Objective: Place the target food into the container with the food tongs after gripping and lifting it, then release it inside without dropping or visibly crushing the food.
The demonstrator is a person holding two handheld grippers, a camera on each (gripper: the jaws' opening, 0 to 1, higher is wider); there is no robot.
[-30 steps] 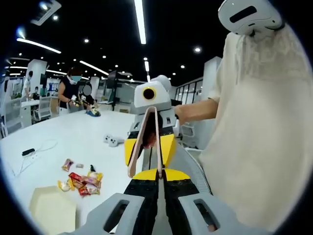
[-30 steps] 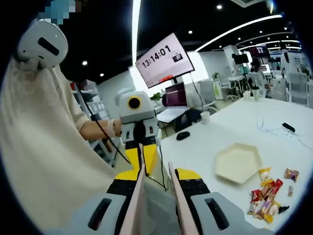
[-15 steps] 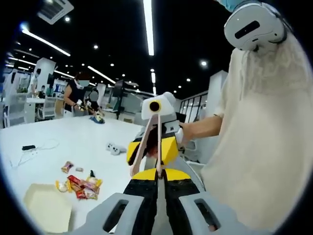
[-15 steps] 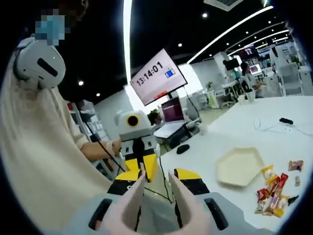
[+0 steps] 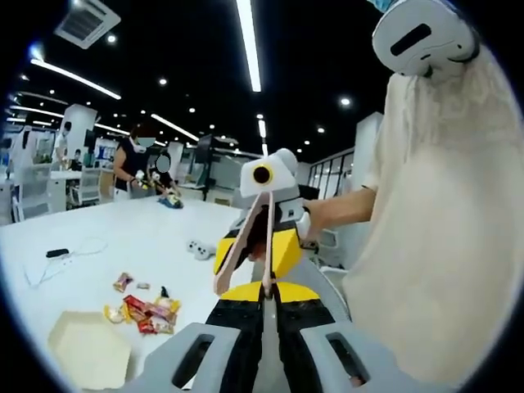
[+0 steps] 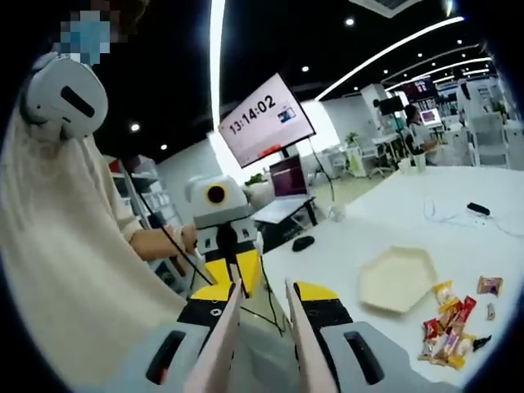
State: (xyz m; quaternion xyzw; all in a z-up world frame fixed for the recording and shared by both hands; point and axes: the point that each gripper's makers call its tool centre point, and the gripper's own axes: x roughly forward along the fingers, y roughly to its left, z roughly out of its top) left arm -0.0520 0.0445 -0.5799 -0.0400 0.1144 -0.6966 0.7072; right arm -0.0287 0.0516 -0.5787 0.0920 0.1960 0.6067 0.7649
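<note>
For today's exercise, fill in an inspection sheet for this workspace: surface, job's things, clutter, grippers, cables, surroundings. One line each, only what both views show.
Surface: white table, mostly bare.
Job's things: cream hexagonal container, nothing in it; snack packets heaped beside it; pink food tongs, arms apart, in the right gripper.
Clutter: black mouse; white controller.
Grippers: right holds the tongs; left gripper shut on one tong arm tip.
Cables: white cable leading to a small black device.
Surroundings: open office, clock screen, people at a far table.
</note>
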